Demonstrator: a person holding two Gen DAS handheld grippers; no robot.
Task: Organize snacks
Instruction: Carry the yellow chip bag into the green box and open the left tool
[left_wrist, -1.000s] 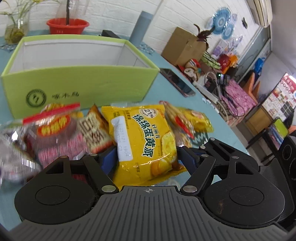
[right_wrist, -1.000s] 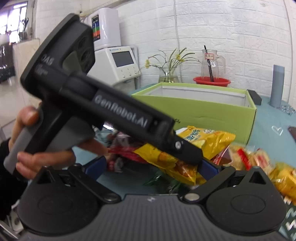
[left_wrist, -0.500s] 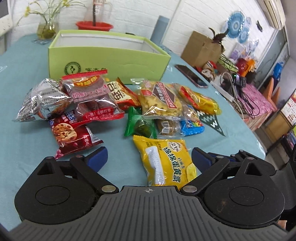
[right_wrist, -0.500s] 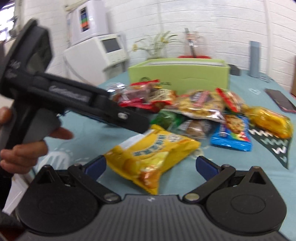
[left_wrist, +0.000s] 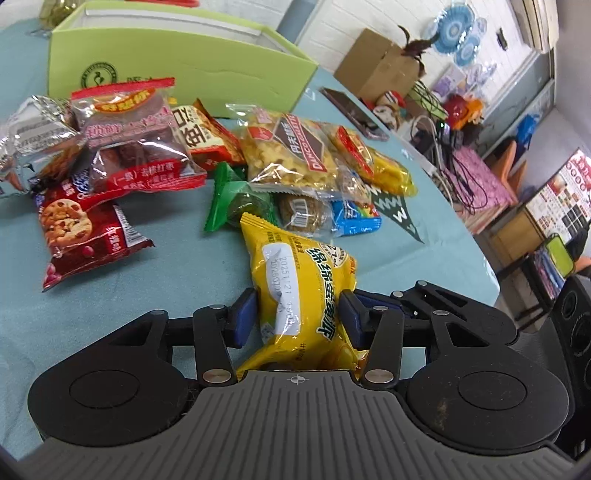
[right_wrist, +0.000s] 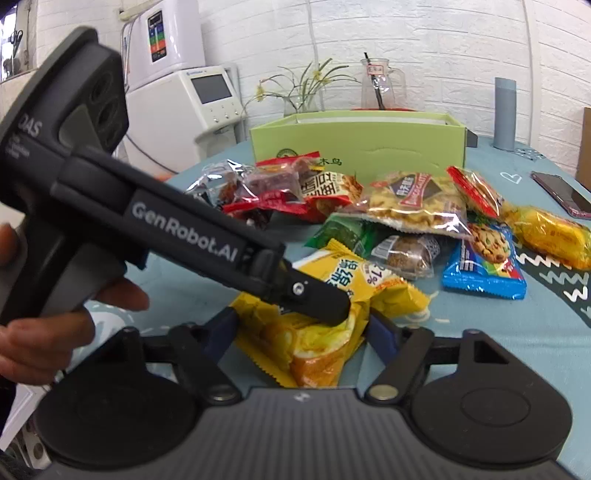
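Note:
A yellow snack packet (left_wrist: 306, 280) lies at the near edge of the snack pile on the teal table (left_wrist: 110, 332). My left gripper (left_wrist: 297, 317) is closing and its blue pads squeeze the packet's near end. In the right wrist view the same yellow packet (right_wrist: 343, 273) sits between the closing jaws of my right gripper (right_wrist: 303, 332), whose pads touch its sides. The left gripper (right_wrist: 325, 302) reaches in from the left and pinches the packet from above. An open light-green box (left_wrist: 184, 62) stands behind the pile.
Several snacks lie spread before the green box (right_wrist: 354, 144): a red cookie packet (left_wrist: 81, 236), a clear bag of crackers (left_wrist: 291, 147), a blue packet (right_wrist: 484, 266). A phone (right_wrist: 561, 192) lies at the right. A person's hand (right_wrist: 55, 332) holds the left gripper.
The yellow packet went from lifted near the box to lying on the table with both grippers open around it. Now both pairs of jaws have drawn in against it.

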